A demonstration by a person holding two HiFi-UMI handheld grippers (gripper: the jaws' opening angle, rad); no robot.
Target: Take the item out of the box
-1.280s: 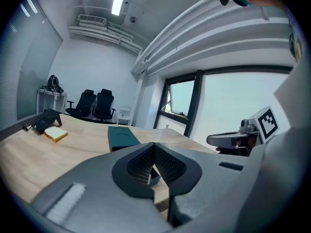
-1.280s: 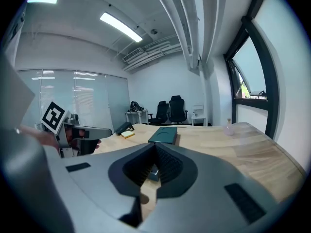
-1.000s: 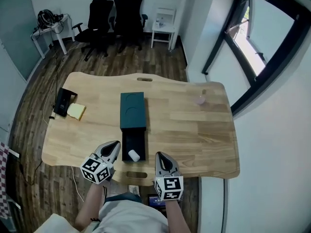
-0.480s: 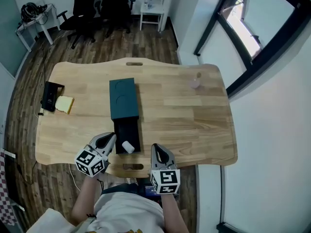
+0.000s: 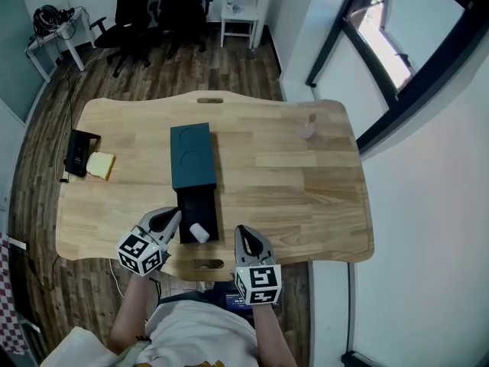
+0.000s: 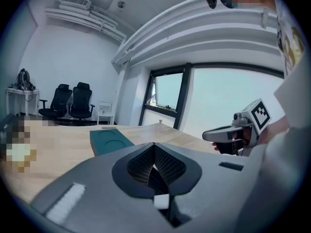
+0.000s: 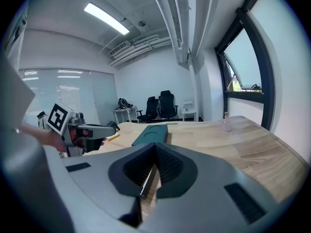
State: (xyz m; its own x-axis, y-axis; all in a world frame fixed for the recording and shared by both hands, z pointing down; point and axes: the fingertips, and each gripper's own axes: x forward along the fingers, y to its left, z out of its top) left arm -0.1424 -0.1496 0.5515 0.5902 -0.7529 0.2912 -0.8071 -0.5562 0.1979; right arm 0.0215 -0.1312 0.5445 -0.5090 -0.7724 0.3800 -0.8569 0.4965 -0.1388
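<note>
A dark teal box (image 5: 191, 155) lies on the wooden table (image 5: 290, 189), also visible in the left gripper view (image 6: 109, 141) and the right gripper view (image 7: 151, 134). Its dark inner tray (image 5: 200, 209) is pulled out toward me. A small white item (image 5: 199, 232) rests in the tray's near end. My left gripper (image 5: 174, 215) (image 6: 154, 144) is shut and empty, just left of the tray. My right gripper (image 5: 241, 230) (image 7: 155, 144) is shut and empty, a little right of the tray near the table's front edge. Neither touches the item.
A yellow block (image 5: 100, 164) and a black device (image 5: 79, 150) sit at the table's left edge. A small pinkish cup (image 5: 307, 131) stands at the far right. Office chairs (image 5: 137, 14) and white side tables stand beyond the table. A window runs along the right wall.
The head view has shifted, so the table sits further left and higher in the picture. The left gripper has sunk slightly beside the tray. Box, tray and item lie as before.
</note>
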